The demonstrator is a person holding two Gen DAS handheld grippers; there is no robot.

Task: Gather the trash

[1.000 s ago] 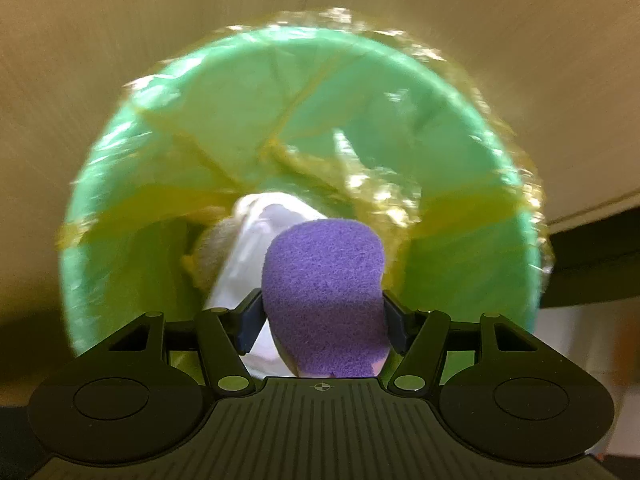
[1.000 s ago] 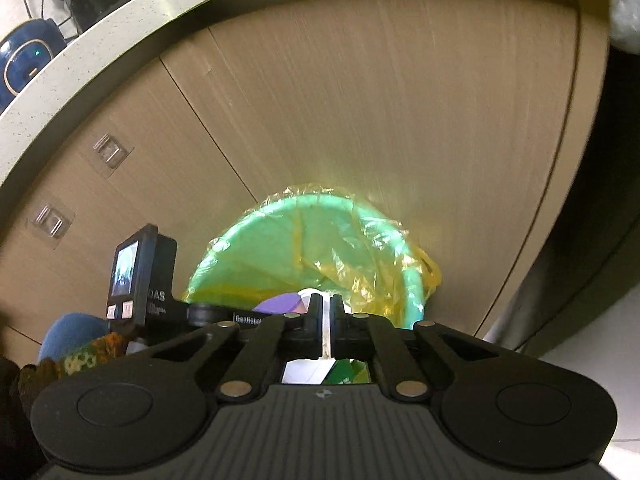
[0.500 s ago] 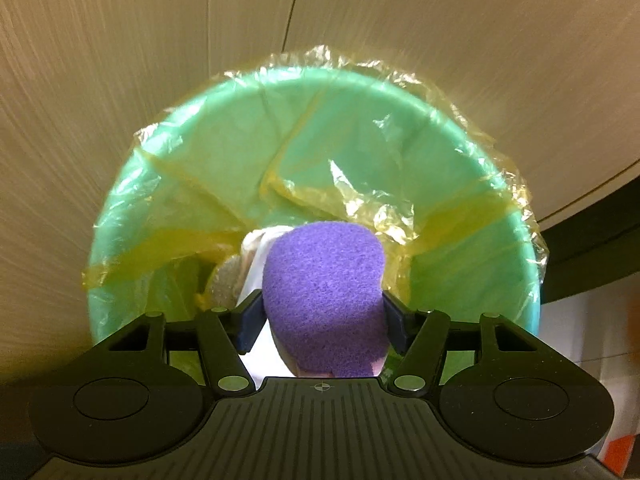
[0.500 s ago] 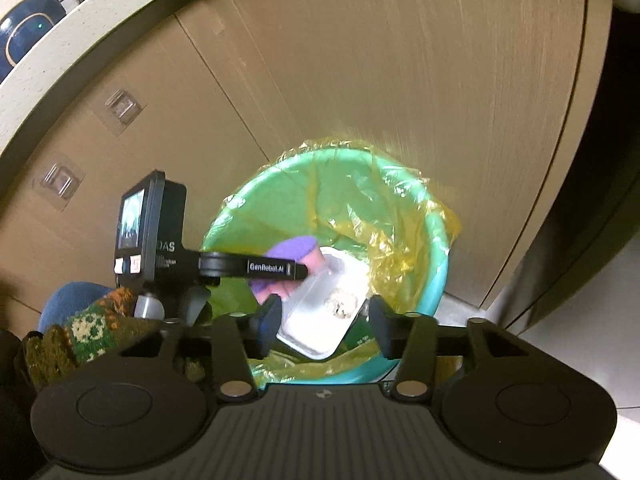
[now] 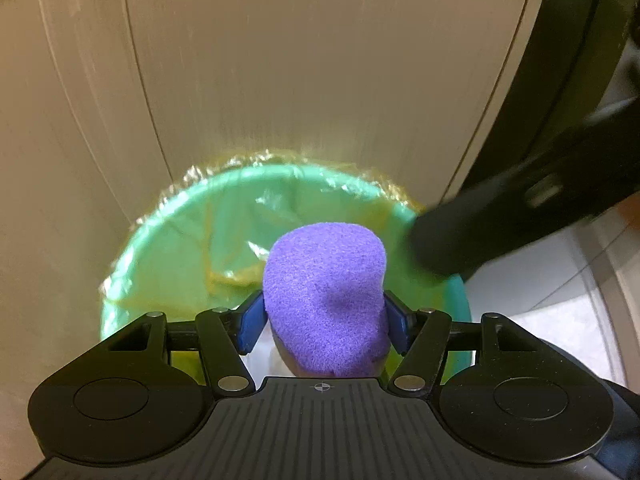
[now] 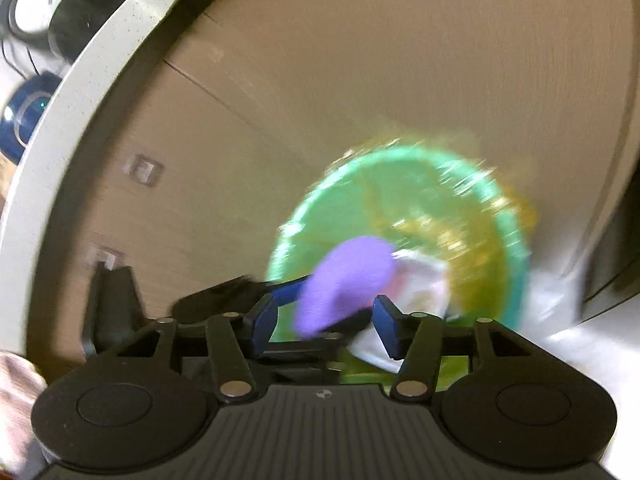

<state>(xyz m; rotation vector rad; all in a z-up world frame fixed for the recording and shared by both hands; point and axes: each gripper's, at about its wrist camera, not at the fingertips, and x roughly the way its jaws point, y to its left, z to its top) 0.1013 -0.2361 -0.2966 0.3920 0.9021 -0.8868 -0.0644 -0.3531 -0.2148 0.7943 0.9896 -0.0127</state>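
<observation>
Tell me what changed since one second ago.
The right tool has just been opening, letting a white tray go into the green bin; nothing sits between its pads. The left tool rose and kept the purple sponge.

You face tan wood-grain cabinet doors (image 5: 300, 80) split by thin vertical seams. Above them in your right view runs a pale speckled counter edge (image 6: 100, 68). A dark gap (image 5: 580, 60) opens at right, with pale floor (image 5: 560, 300) below it.
</observation>
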